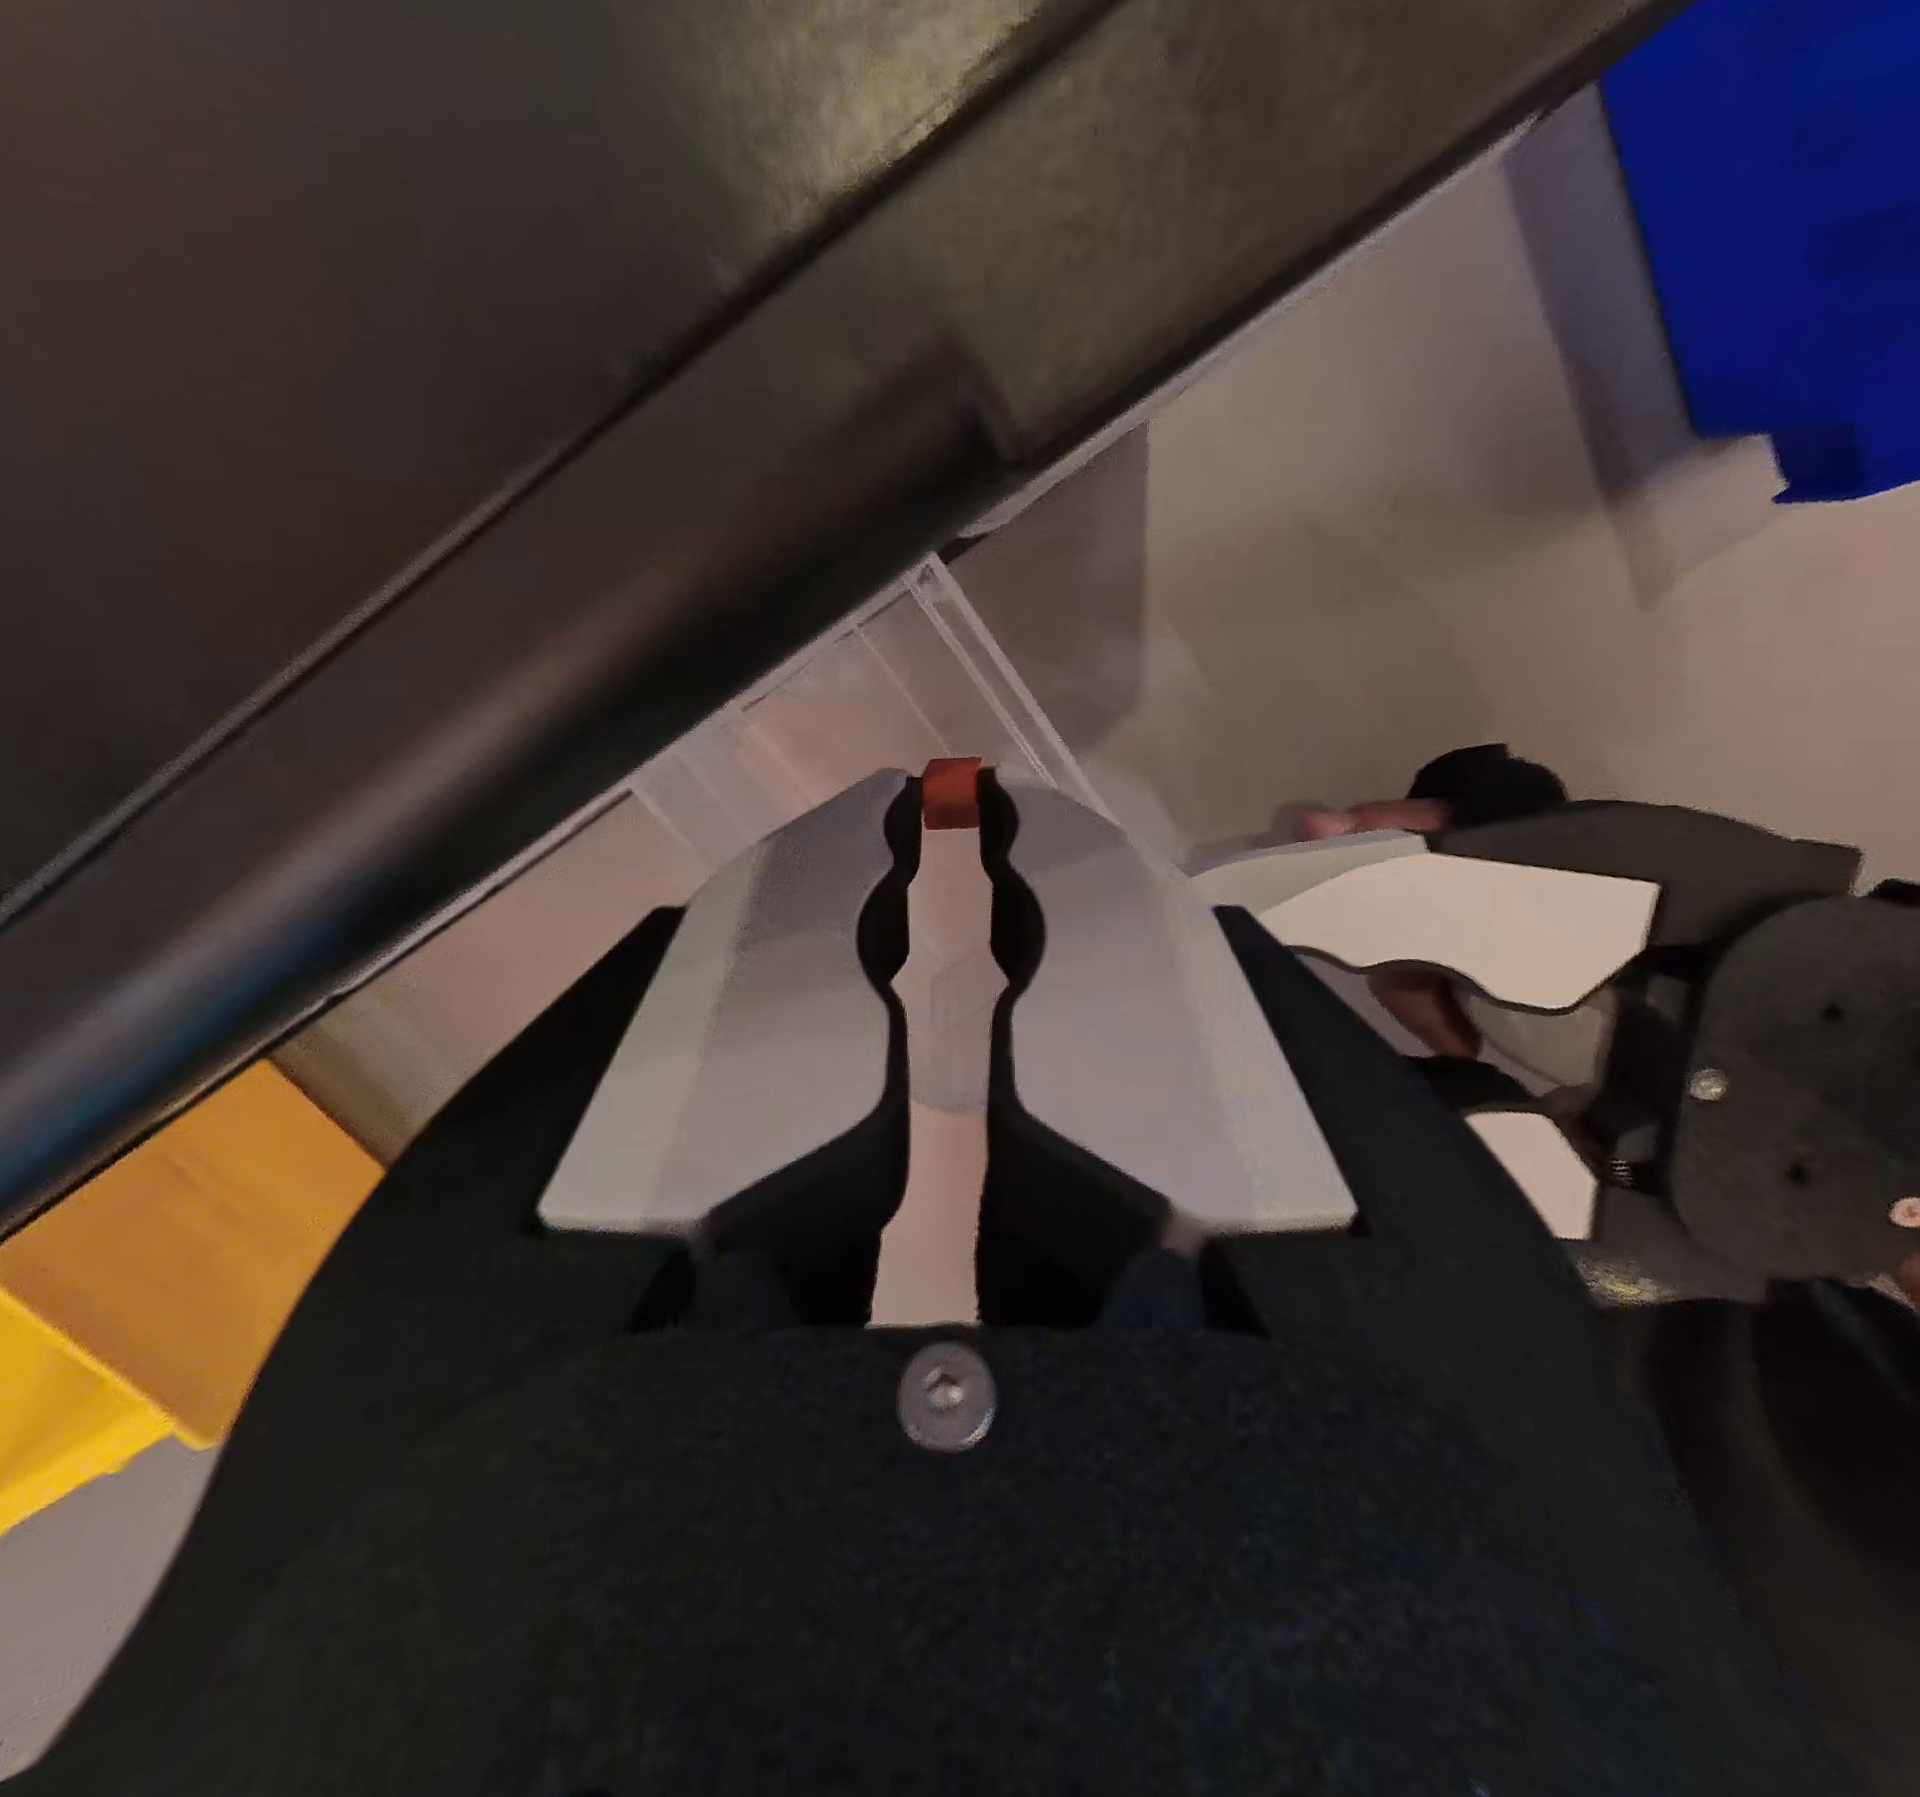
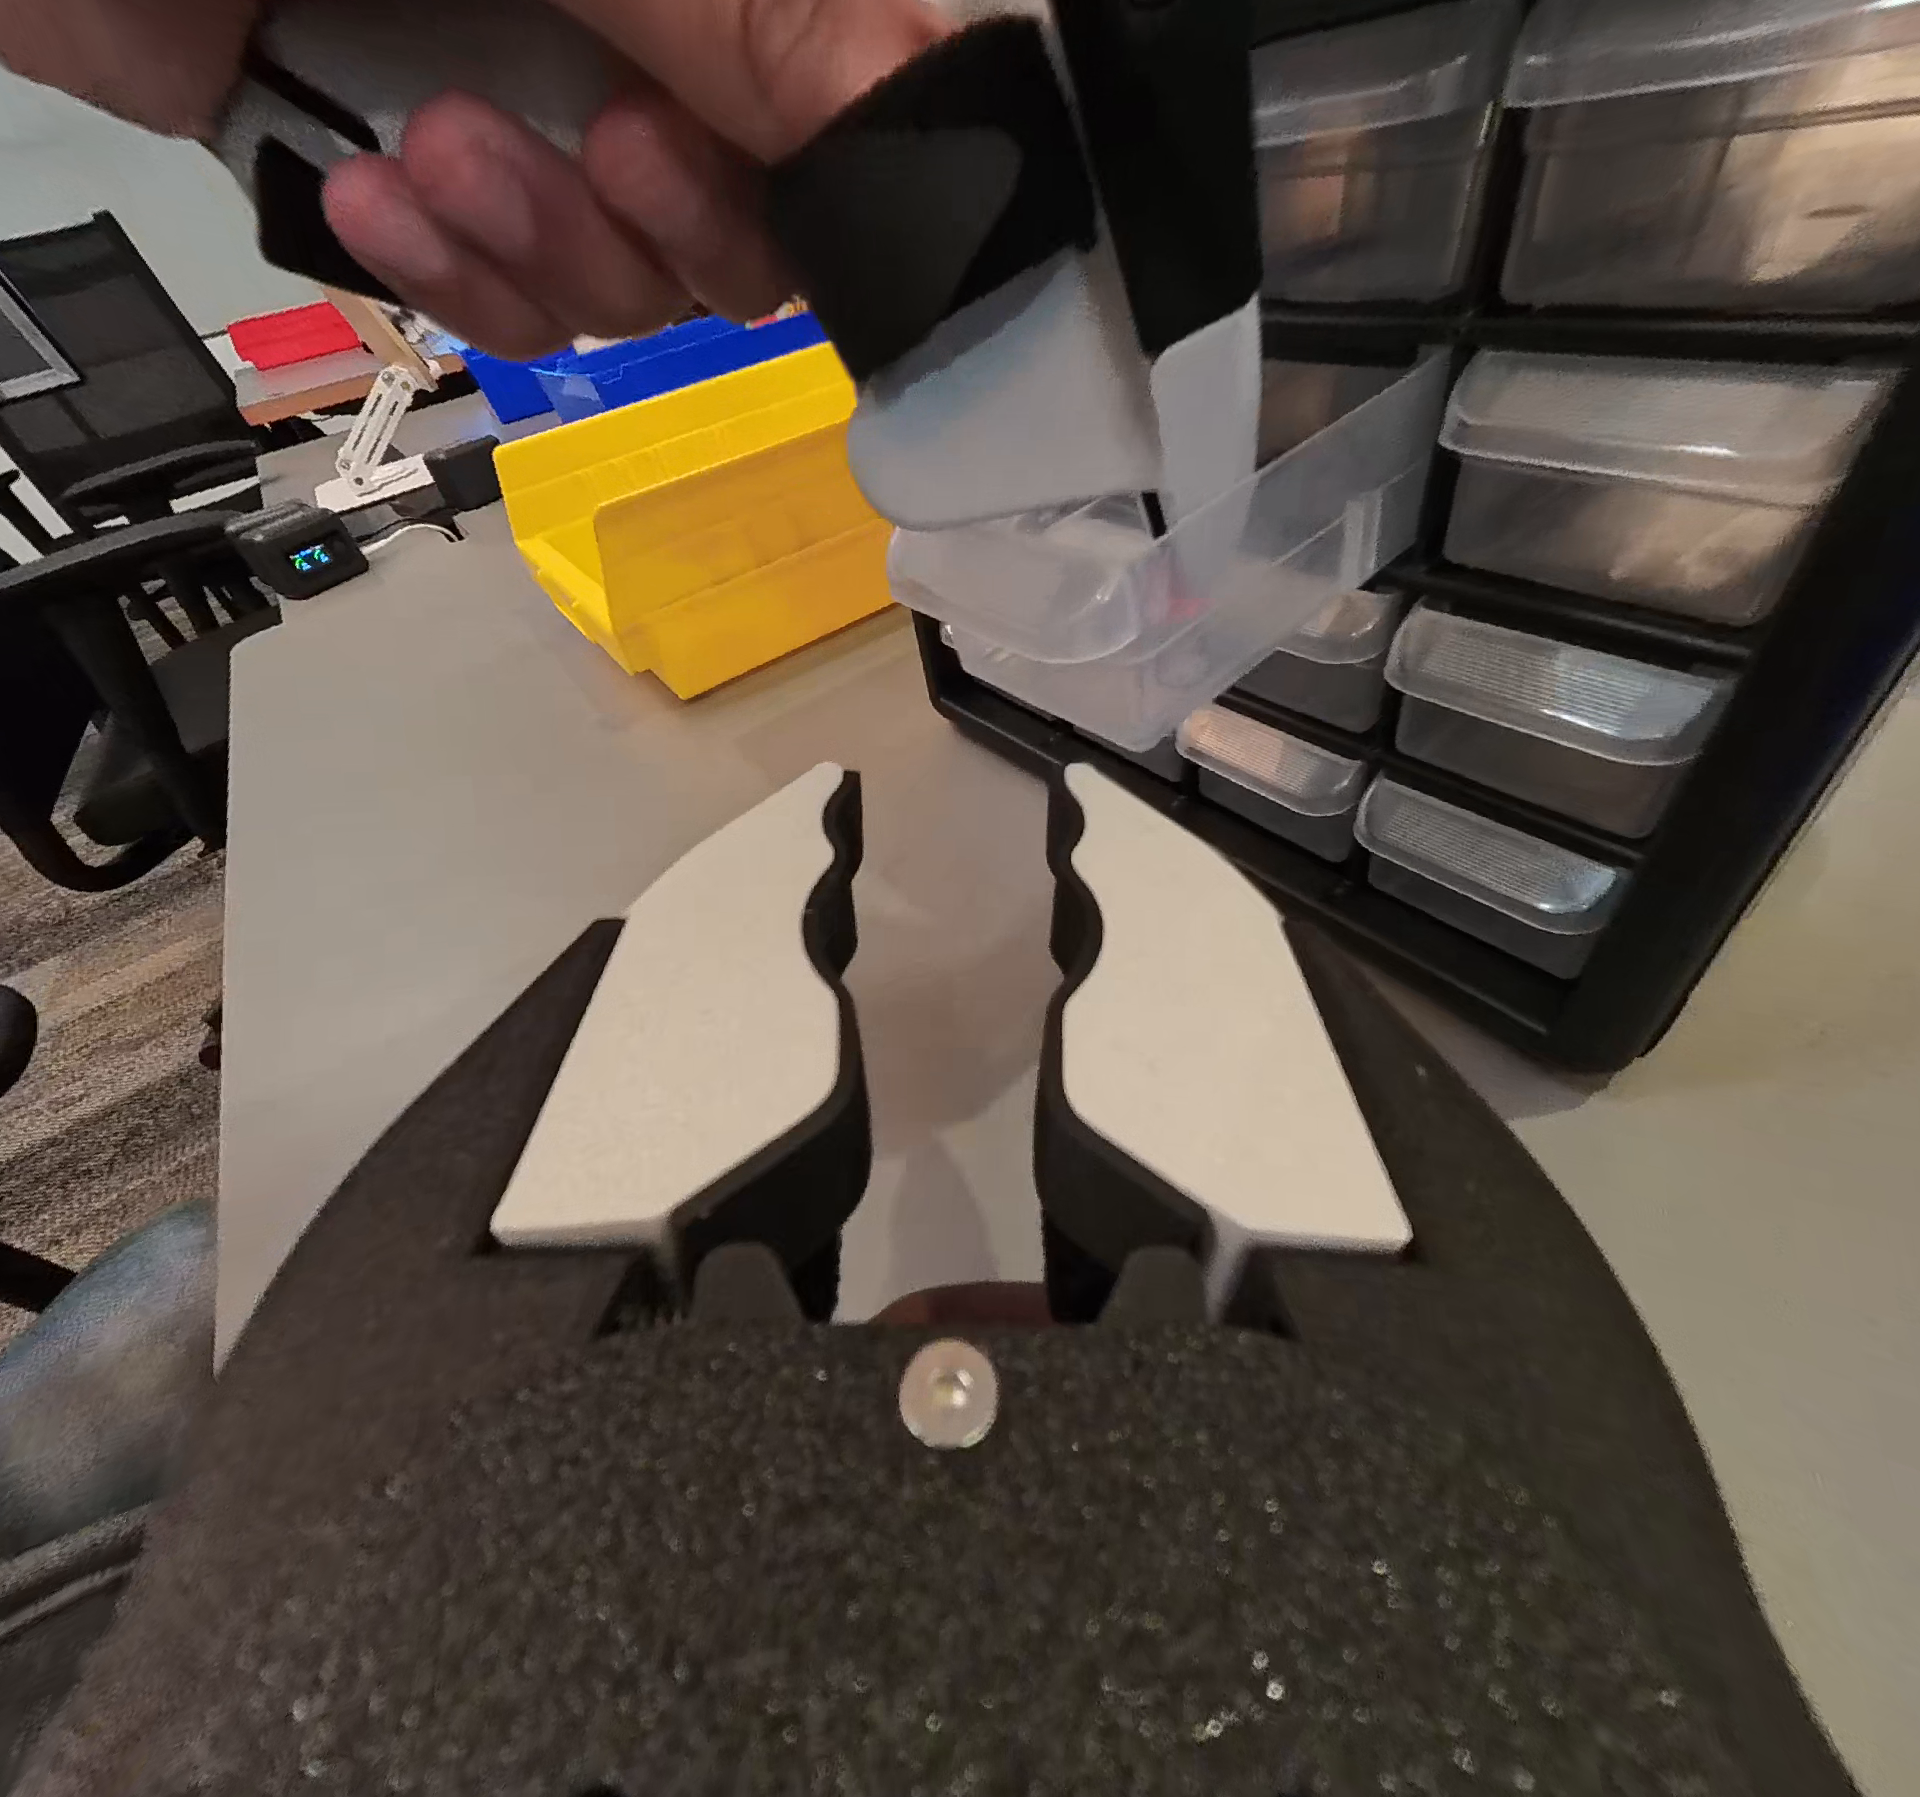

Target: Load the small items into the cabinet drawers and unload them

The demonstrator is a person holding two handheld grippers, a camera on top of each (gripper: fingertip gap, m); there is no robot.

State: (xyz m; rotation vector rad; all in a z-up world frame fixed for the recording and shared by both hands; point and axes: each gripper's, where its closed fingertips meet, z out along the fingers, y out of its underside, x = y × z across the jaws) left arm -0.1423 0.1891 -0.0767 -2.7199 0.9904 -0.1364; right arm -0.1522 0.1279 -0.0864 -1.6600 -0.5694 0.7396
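My left gripper (image 1: 953, 802) is shut on a small red block (image 1: 953, 793) pinched at its fingertips, just under the black cabinet frame (image 1: 623, 293) and over a pulled-out clear drawer (image 1: 914, 698). In the right wrist view a hand holds the left gripper (image 2: 1127, 490) with its tips down inside that open clear drawer (image 2: 1299, 521) of the black cabinet (image 2: 1787, 812). Something red (image 2: 1184, 604) shows faintly through the drawer wall. My right gripper (image 2: 953, 802) is open and empty above the grey table (image 2: 468, 812), in front of the cabinet.
The cabinet holds several shut clear drawers (image 2: 1652, 490). A yellow bin (image 2: 707, 521) stands left of the cabinet with a blue bin (image 2: 623, 371) behind it. Office chairs (image 2: 114, 521) stand past the table's left edge. The right gripper (image 1: 1507, 916) shows at the right of the left wrist view. Left tips to right tips: about 7 centimeters.
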